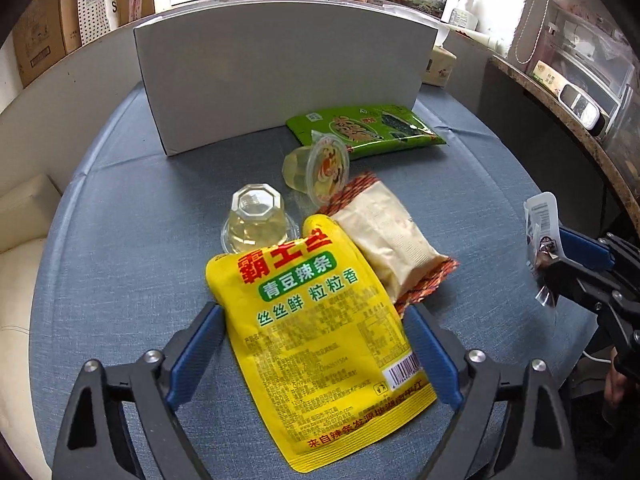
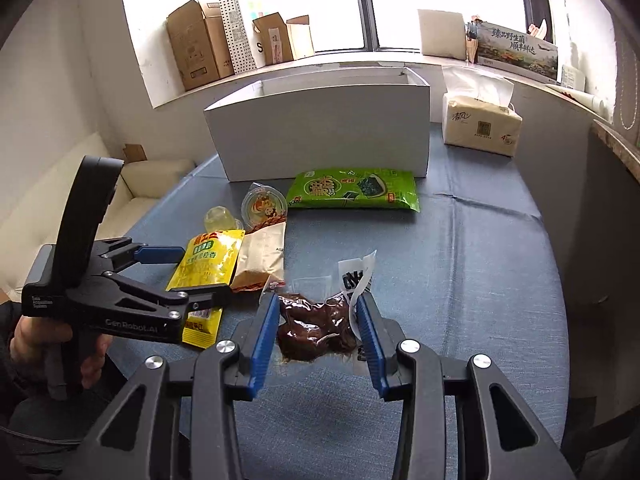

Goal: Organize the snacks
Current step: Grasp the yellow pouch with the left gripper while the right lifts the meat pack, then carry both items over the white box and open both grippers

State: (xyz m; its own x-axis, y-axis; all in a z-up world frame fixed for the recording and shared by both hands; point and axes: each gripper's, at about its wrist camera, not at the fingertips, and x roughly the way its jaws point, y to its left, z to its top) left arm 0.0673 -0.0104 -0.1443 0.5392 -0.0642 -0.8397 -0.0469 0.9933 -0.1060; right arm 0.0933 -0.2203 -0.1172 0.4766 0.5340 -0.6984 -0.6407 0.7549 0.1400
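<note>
A yellow snack pouch (image 1: pixel 320 340) (image 2: pixel 212 260) lies flat on the blue-clothed table (image 1: pixel 132 240). My left gripper (image 1: pixel 316 308) (image 2: pixel 202 274) straddles it, open, with its blue pads close beside the pouch's two long edges. My right gripper (image 2: pixel 317 300) (image 1: pixel 556 256) is shut on a clear vacuum pack of brown snack (image 2: pixel 316 324) (image 1: pixel 540 220), to the right of the pile. Behind the yellow pouch lie a beige packet with red ends (image 1: pixel 388 236), an upturned jelly cup (image 1: pixel 258 220), a jelly cup on its side (image 1: pixel 324 168) and a green seaweed packet (image 1: pixel 368 128).
An open-topped white box (image 2: pixel 320 132) (image 1: pixel 280 76) stands at the back of the table. A tissue pack (image 2: pixel 480 124) sits to its right. Cardboard boxes (image 2: pixel 200 40) line the windowsill. A pale sofa (image 2: pixel 152 176) lies left of the table, a counter (image 1: pixel 560 100) on the right.
</note>
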